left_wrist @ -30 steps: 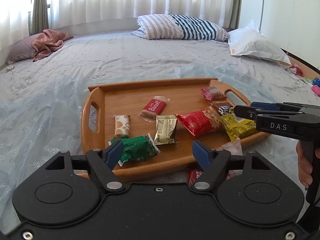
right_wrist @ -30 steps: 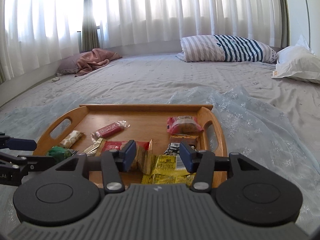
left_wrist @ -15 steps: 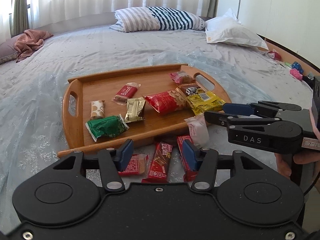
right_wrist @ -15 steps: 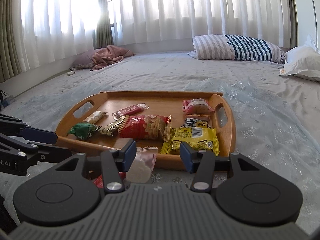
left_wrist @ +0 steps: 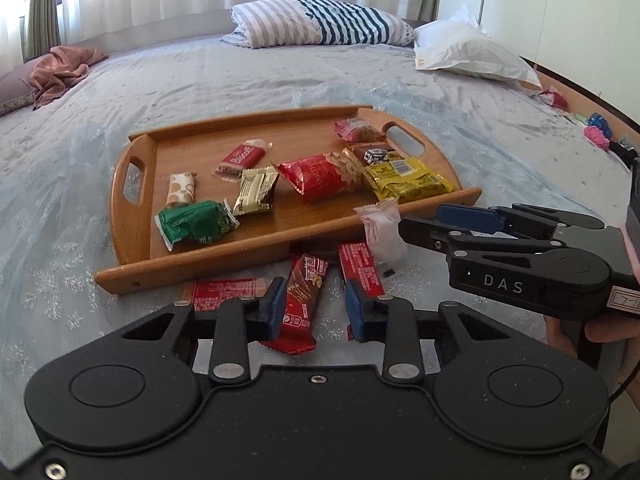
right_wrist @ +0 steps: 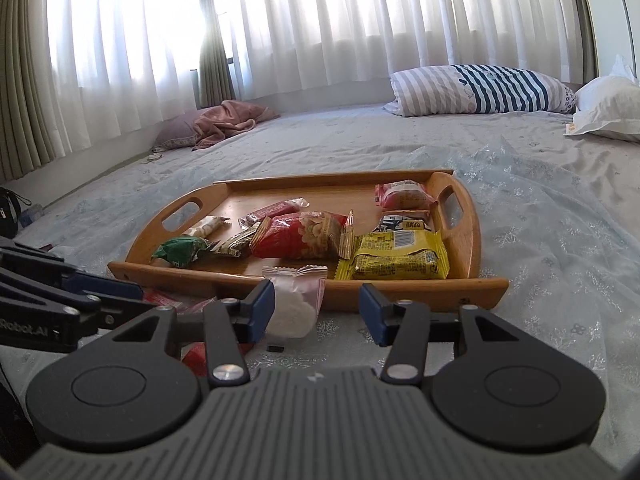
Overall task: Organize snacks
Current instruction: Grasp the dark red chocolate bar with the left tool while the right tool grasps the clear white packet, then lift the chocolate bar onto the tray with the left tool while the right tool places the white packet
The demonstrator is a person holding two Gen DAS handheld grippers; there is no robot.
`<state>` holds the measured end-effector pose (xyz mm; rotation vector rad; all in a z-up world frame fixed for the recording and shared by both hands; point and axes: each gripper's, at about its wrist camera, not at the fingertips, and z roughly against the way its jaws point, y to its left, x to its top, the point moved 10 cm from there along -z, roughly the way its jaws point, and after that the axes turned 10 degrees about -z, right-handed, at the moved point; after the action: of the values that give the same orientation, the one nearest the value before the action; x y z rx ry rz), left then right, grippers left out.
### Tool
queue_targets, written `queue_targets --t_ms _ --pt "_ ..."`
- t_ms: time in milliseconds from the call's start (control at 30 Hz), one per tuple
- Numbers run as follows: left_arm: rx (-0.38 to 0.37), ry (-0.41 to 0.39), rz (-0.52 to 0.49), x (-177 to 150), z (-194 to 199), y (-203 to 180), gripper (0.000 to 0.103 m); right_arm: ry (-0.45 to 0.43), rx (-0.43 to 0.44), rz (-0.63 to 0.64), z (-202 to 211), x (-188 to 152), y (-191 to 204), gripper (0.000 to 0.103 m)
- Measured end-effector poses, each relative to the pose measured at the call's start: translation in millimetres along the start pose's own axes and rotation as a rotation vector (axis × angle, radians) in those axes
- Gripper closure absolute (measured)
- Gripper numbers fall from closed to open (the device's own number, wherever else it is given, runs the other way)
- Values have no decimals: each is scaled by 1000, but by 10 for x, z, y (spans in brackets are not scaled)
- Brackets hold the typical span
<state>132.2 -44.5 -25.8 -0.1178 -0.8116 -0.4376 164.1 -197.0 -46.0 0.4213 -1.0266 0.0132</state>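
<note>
Sheer curtains (right_wrist: 320, 32) glow behind a wide bed (left_wrist: 200, 76), and on its covers sits the wooden tray (left_wrist: 132, 248), our landmark. On the tray: a green packet (left_wrist: 194, 224) at the near left, a gold one (left_wrist: 256, 190) beside it, a red peanut bag (left_wrist: 320, 176) in the middle, a yellow pack (left_wrist: 412, 184) at the near right, a pink wrapper (left_wrist: 356, 129) in the far right corner. Just in front of the tray's near rim, three red bars lie on the covers, and the left gripper (left_wrist: 316, 310) is down over the middle bar (left_wrist: 304, 304), its jaws closing with that bar between them; whether the pads touch it yet, I cannot tell. A flat red bar (left_wrist: 224, 290) lies left of it, another red bar (left_wrist: 362, 268) right of it. Leaning on the tray's near rim is a white pouch (right_wrist: 294, 304), and the right gripper (right_wrist: 316, 312) hovers just in front of it, jaws moderately apart, nothing gripped, the pouch just inside its left finger. Far beyond the tray rests a striped pillow (left_wrist: 320, 22).
</note>
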Motion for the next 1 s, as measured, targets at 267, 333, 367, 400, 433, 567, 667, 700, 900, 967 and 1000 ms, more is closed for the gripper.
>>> queue_targets --t_ms 267,333,367,400,433,567,667,700,900,967,1000 --pt "29 6 11 -65 -216 9 73 23 5 -4 -138 -126 68 43" --pt "28 4 22 -55 -246 15 73 30 1 -12 -186 -151 65 46" --pt "28 0 27 -49 -261 22 73 35 -2 -13 -209 -165 63 47" --pt "31 -1 31 -40 -280 30 73 39 -3 -14 -223 -175 65 47" --pt "33 -3 35 -37 -294 36 73 42 -3 -14 -234 -183 65 48" --pt "41 -12 36 -33 -335 39 72 47 -6 -15 -255 -214 57 48" --pt "39 -12 39 -48 -382 35 63 48 -5 -22 -265 -232 46 49" --pt "41 -7 40 -58 -402 41 62 47 -4 -25 -268 -233 43 49" --pt "36 1 80 -99 -452 78 63 45 6 -34 -278 -232 38 60" --pt "33 1 104 -97 -429 98 72 43 11 -33 -273 -239 42 64" --pt "24 1 120 -96 -414 115 76 44 14 -31 -273 -243 44 66"
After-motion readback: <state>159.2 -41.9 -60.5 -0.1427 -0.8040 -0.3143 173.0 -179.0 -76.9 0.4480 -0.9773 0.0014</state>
